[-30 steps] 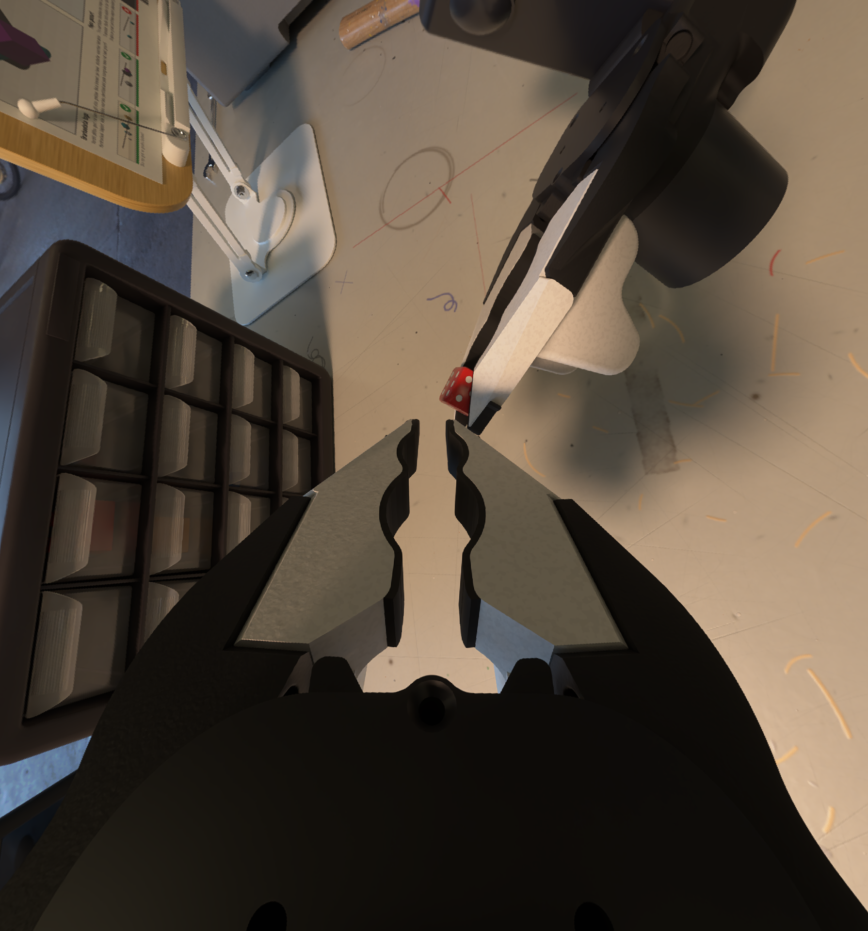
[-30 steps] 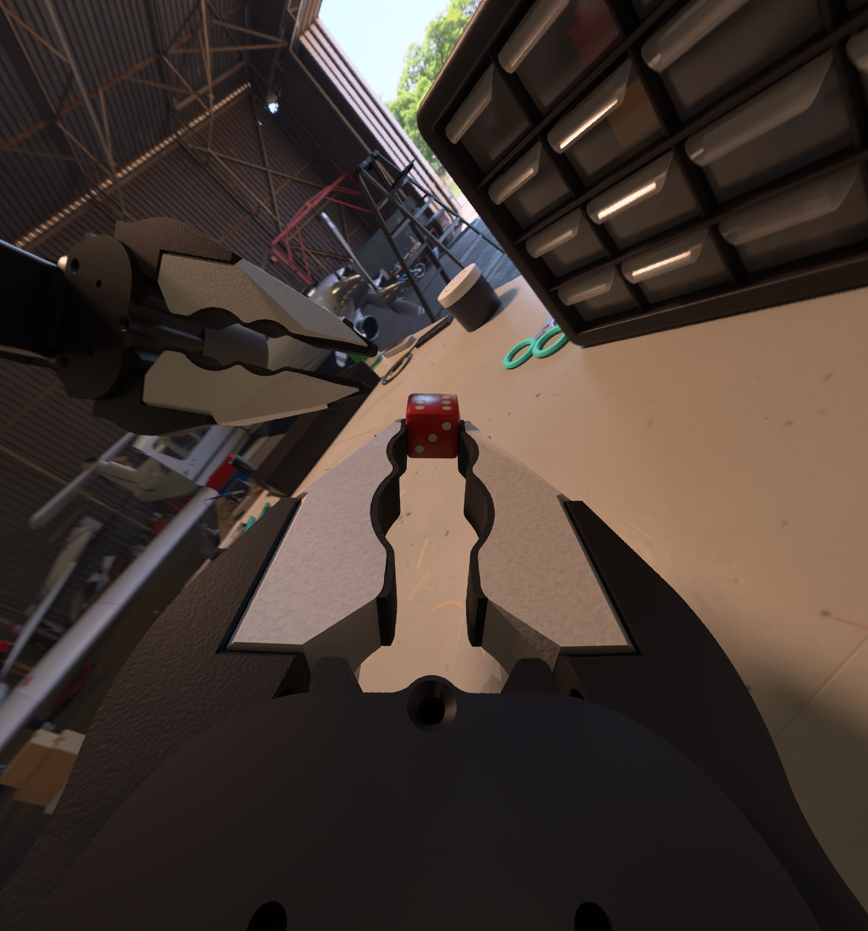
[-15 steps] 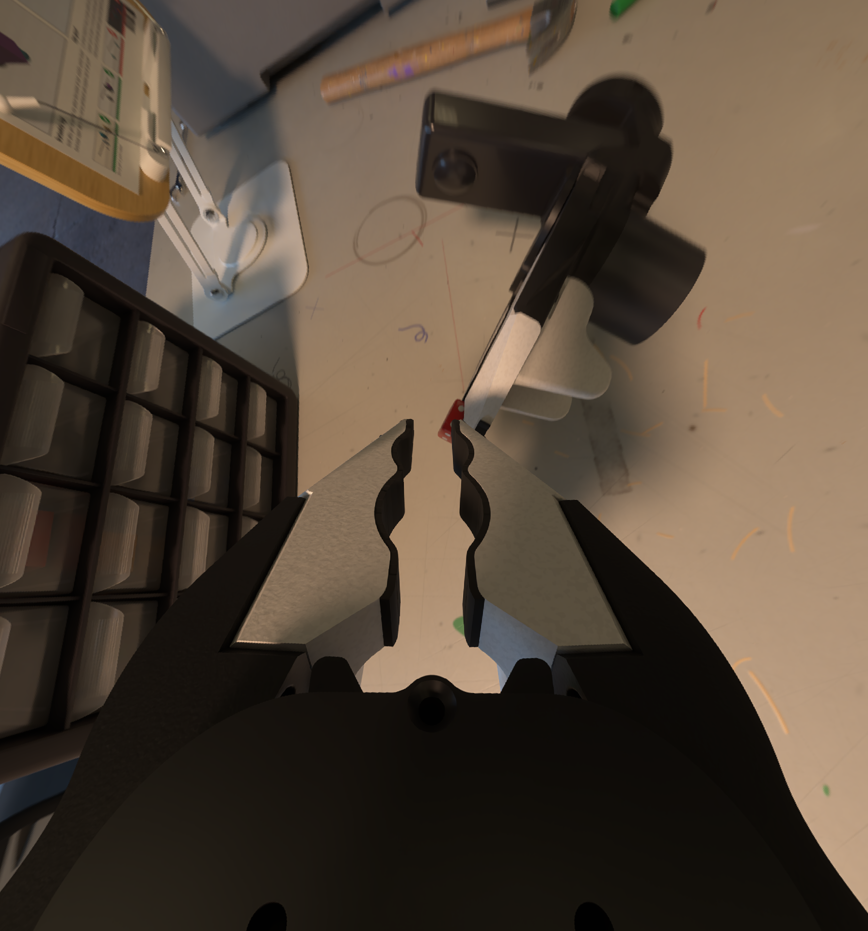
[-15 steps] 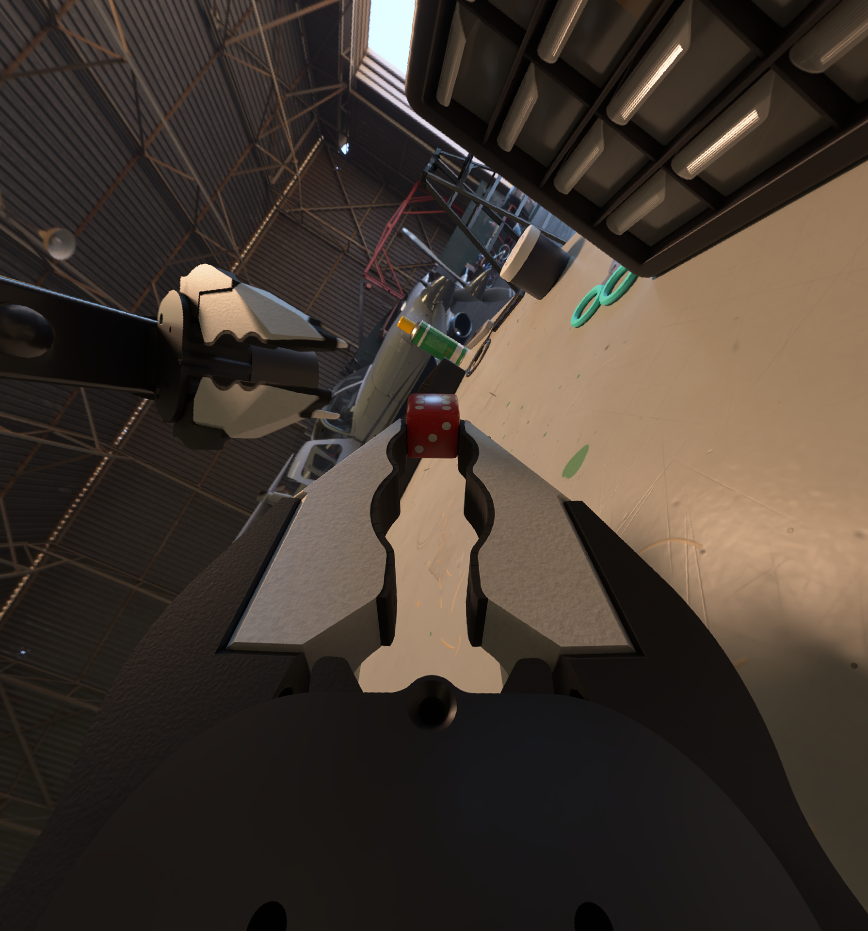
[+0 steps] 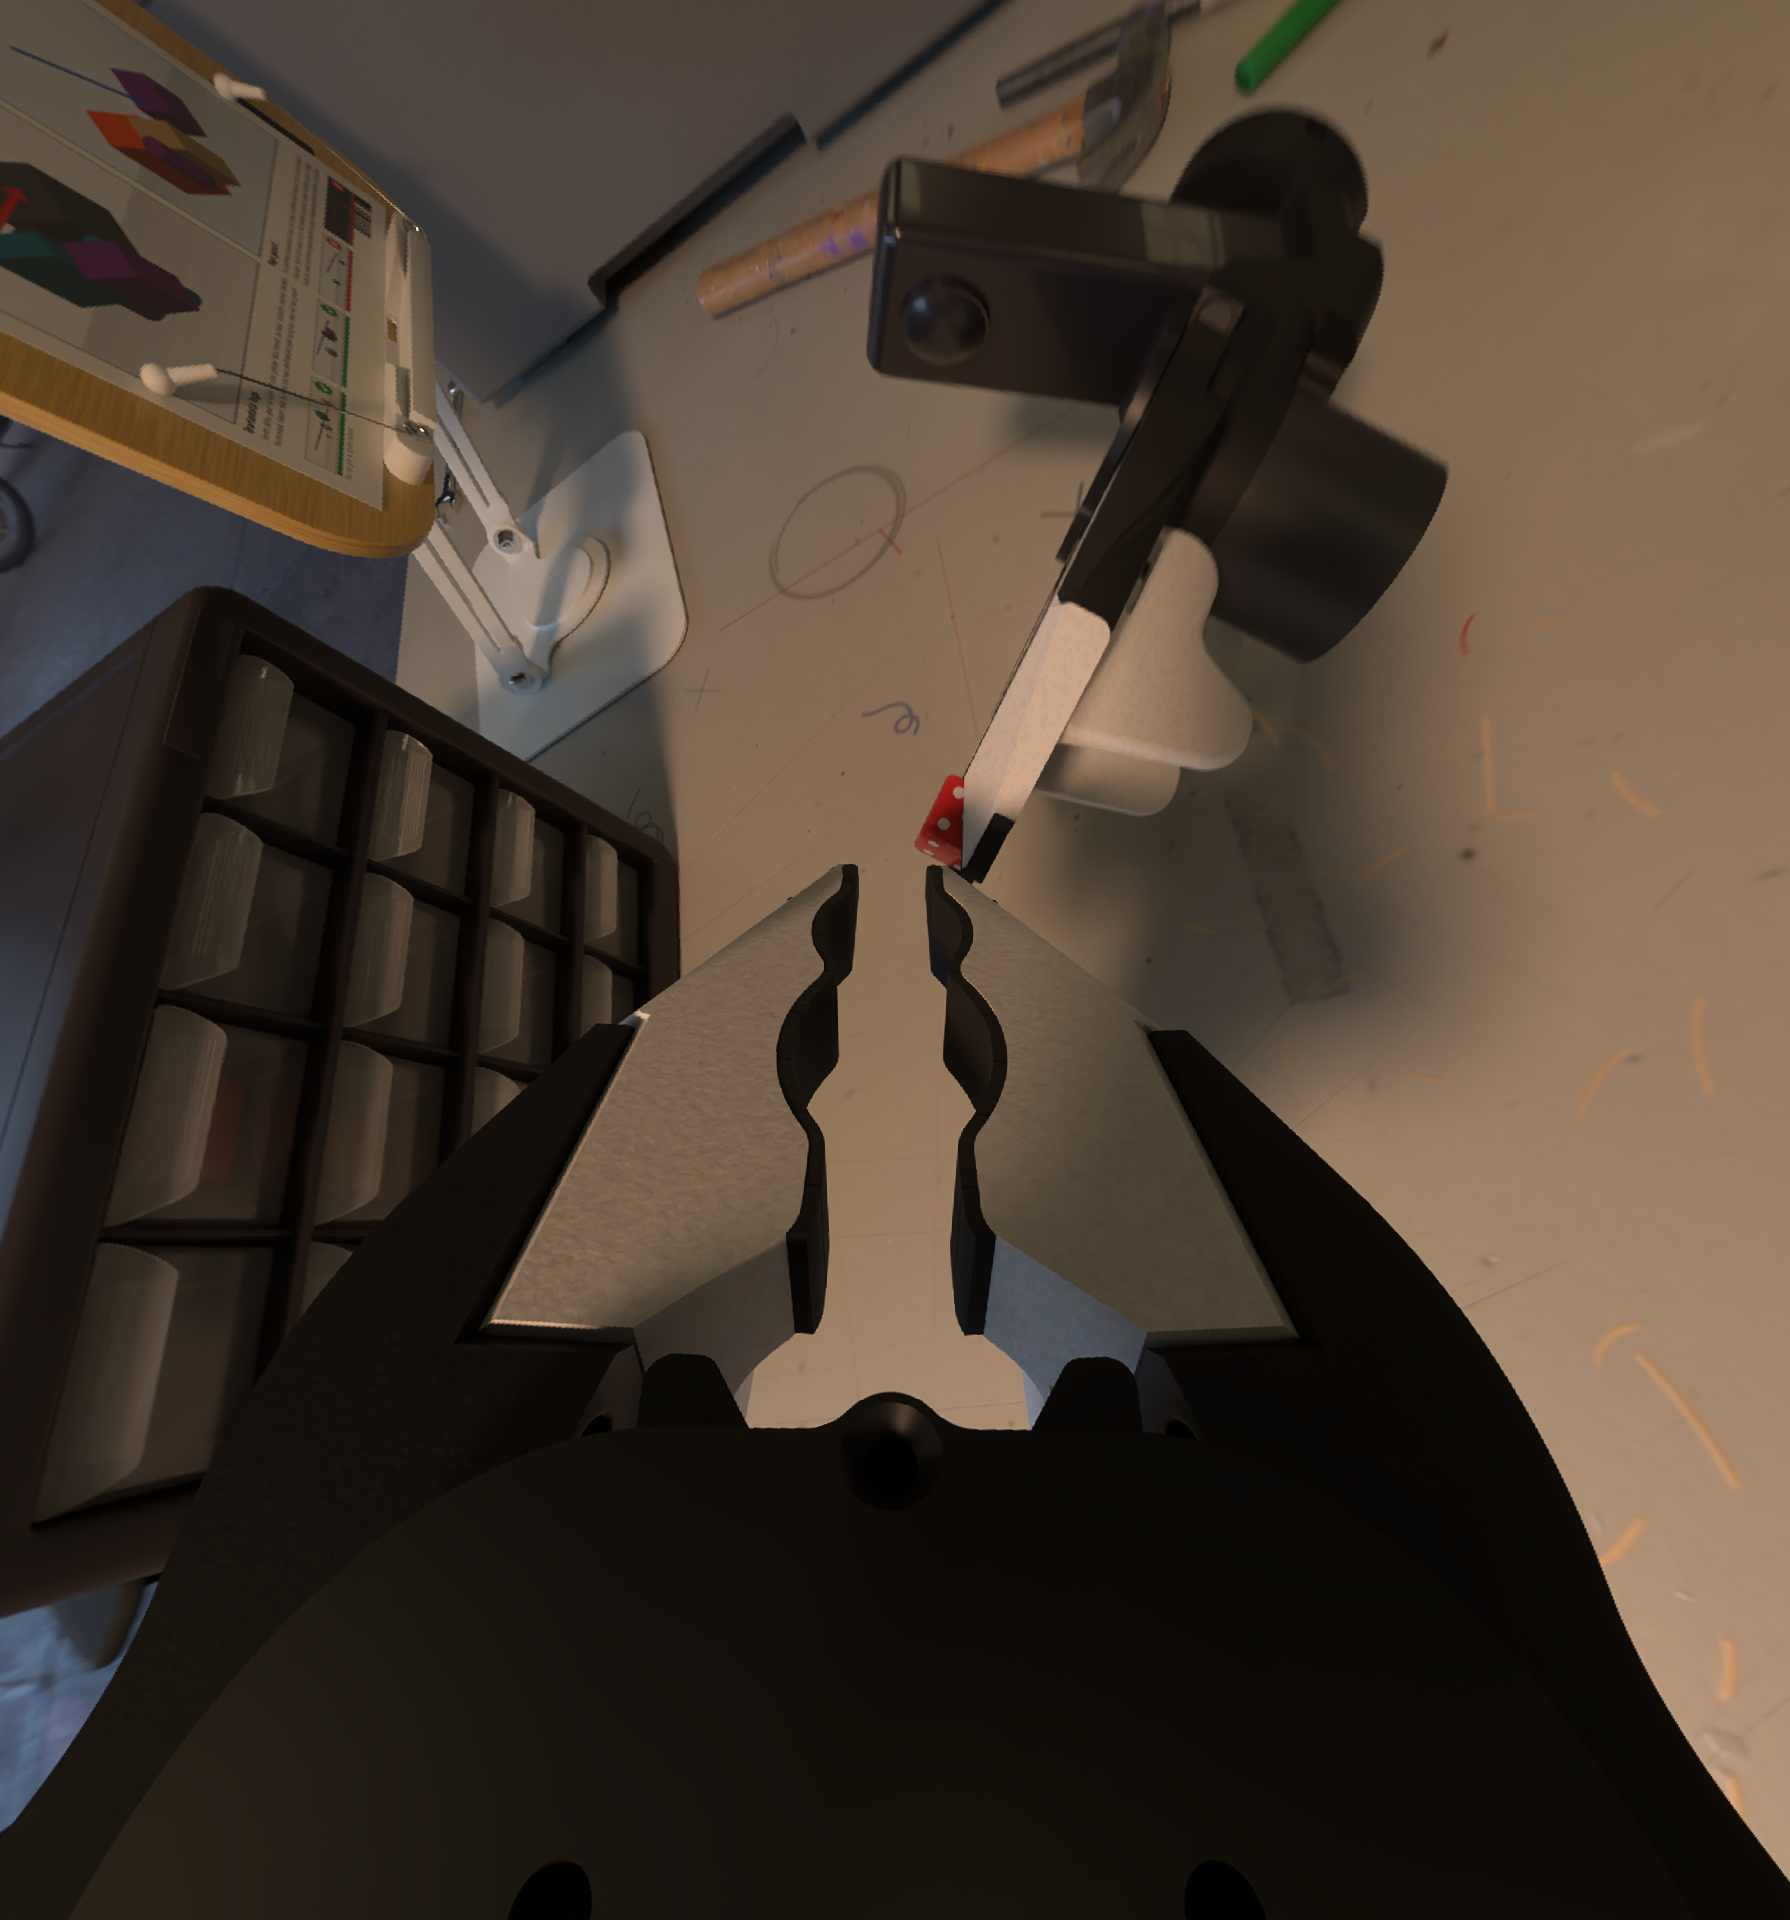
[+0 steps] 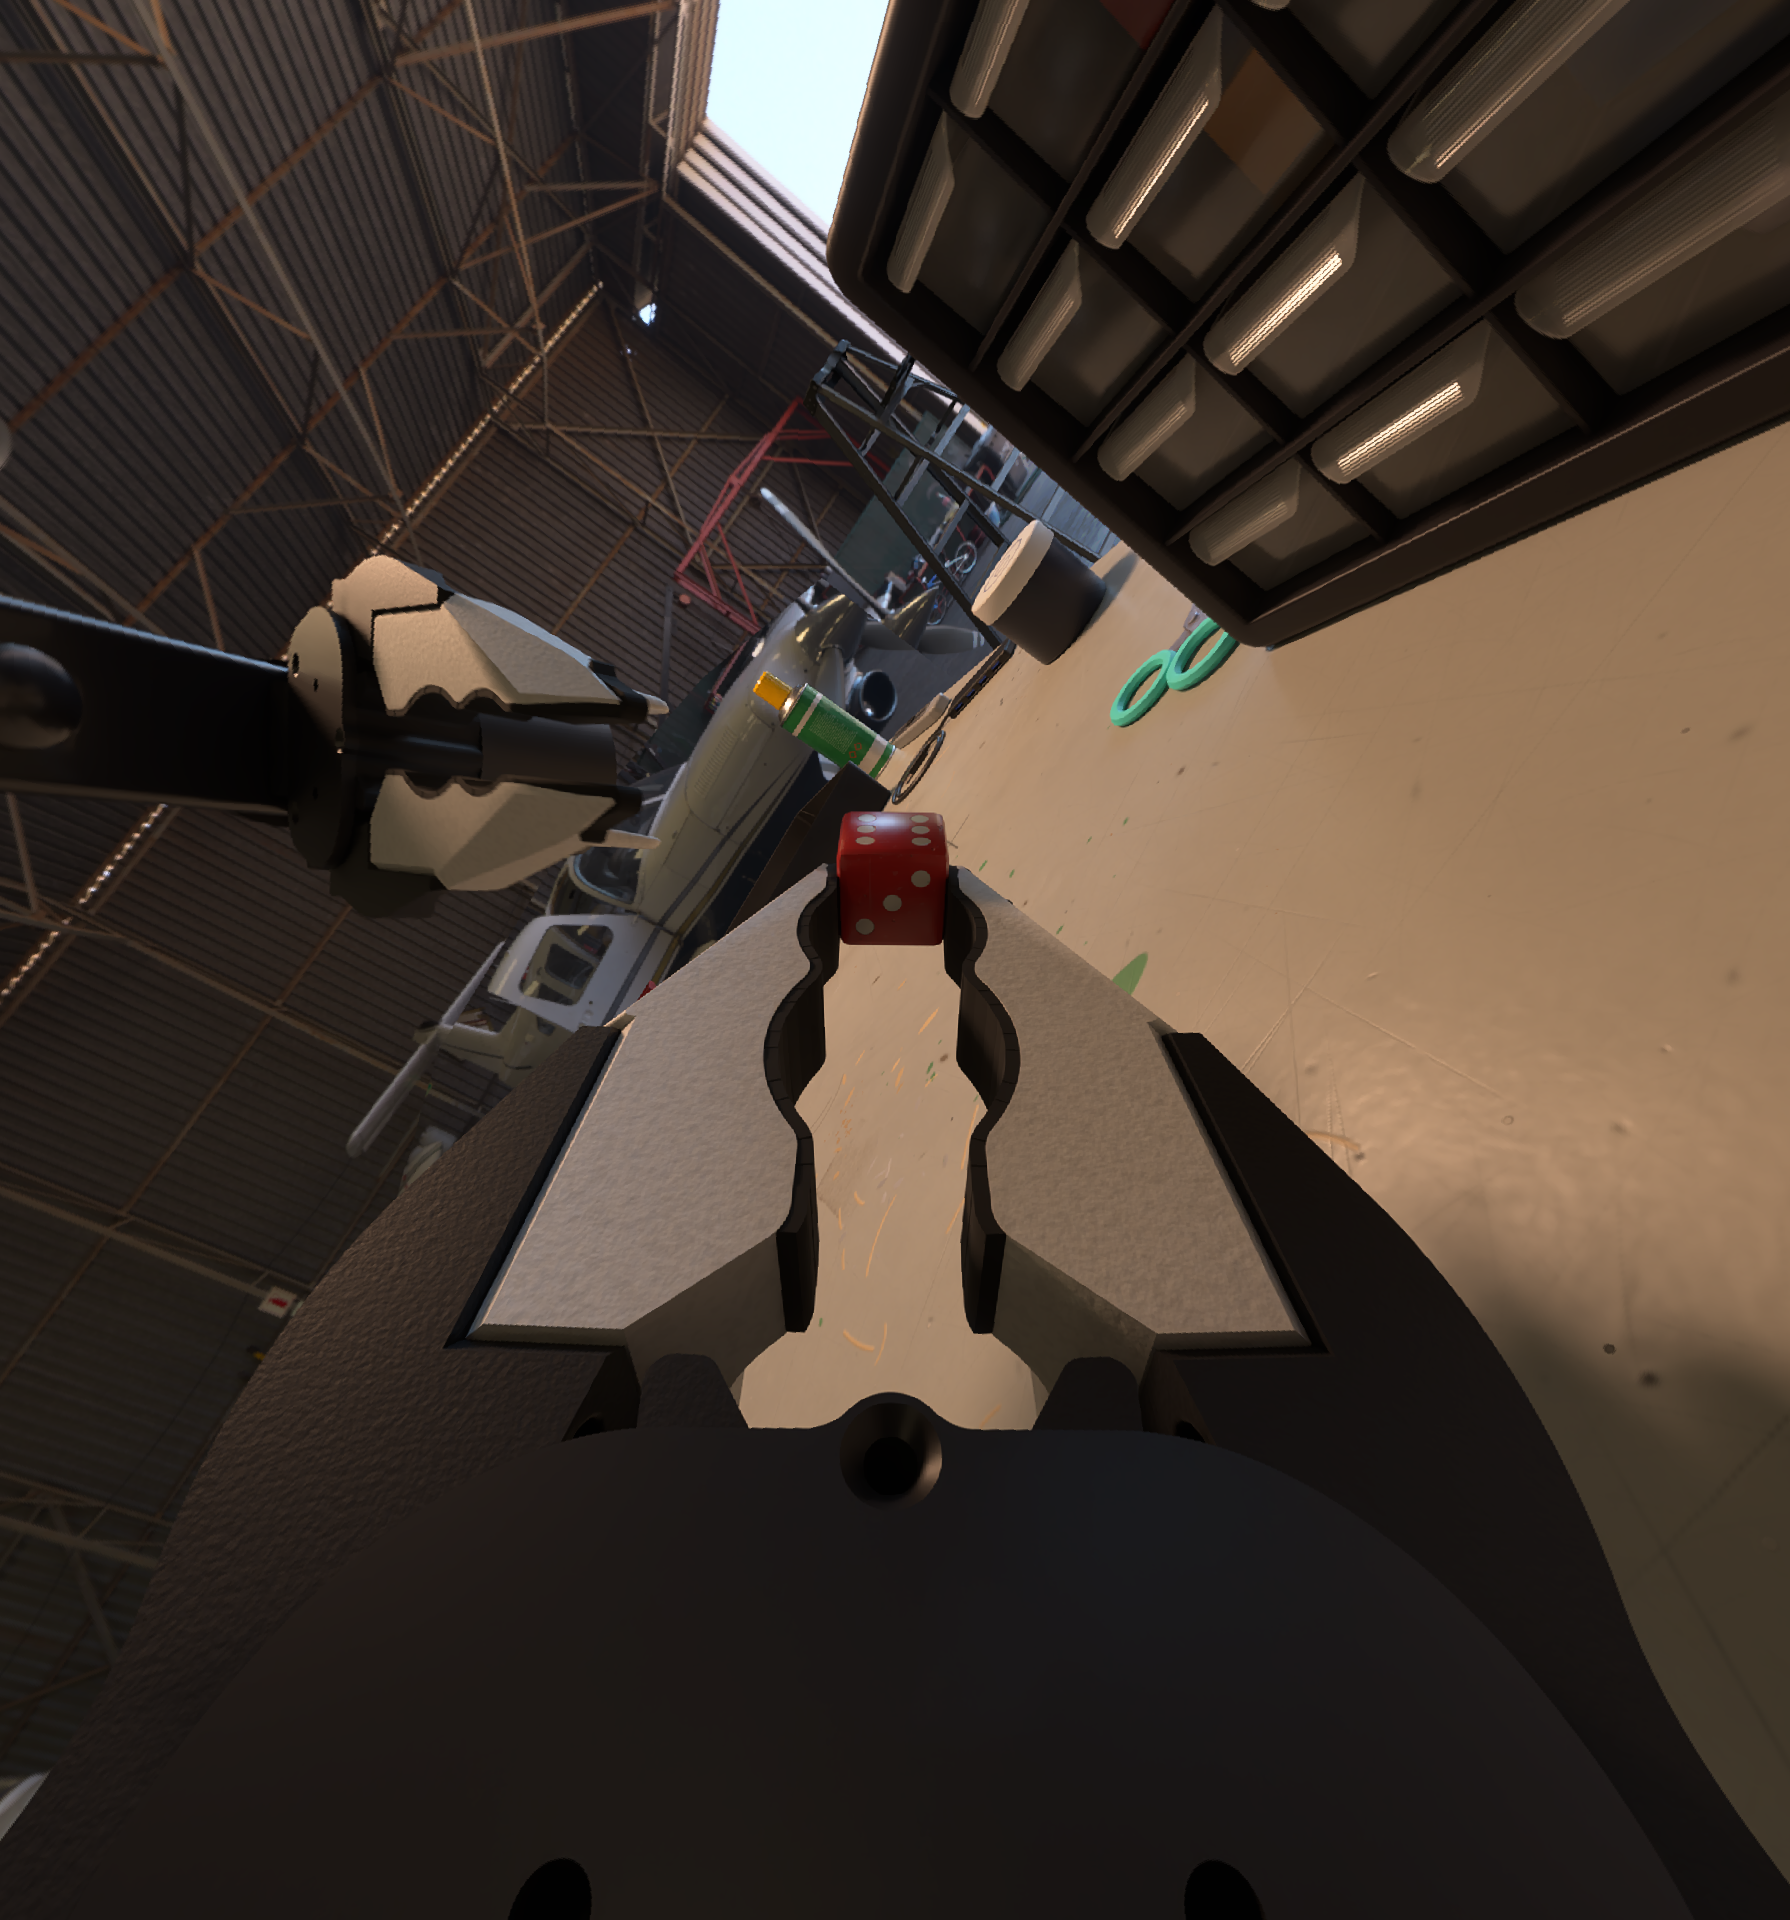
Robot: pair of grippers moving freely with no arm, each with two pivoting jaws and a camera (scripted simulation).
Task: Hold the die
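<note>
Right fingers: the right gripper (image 6: 891, 883) pinches the die (image 6: 891, 879) between its two fingertips, one tip pressed on each side face, the red cube sitting at the very ends and not deeper in the scalloped notches

Die: clear of the table (image 6: 1493, 935), carried in the air; a cube, so it has no long axis to line up; one dotted face looks back at the right wrist camera

Left fingers: the left gripper (image 5: 889, 883) holds nothing; its tips stand a narrow gap apart, neither pressed together nor spread wide

Key relation: from the left fingers the die (image 5: 945, 826) lies just ahead and slightly to the right of the tips, near but apart; the right gripper already has it, so it is the nearer one by far

Right pose: seen from the left wrist, it reaches toward the die from beyond it, slanting down with its fingers edge-on

Left pose: pointed down at the table, hovering off to the die's side

Around the die: the drawer cabinet (image 5: 278, 1039) stands well apart on one side; a hammer (image 5: 932, 197) lies farther off beyond the right gripper

Judgement: the hold looks achieved; the shallow tip grip could let the die slip if squeezed unevenly
</note>
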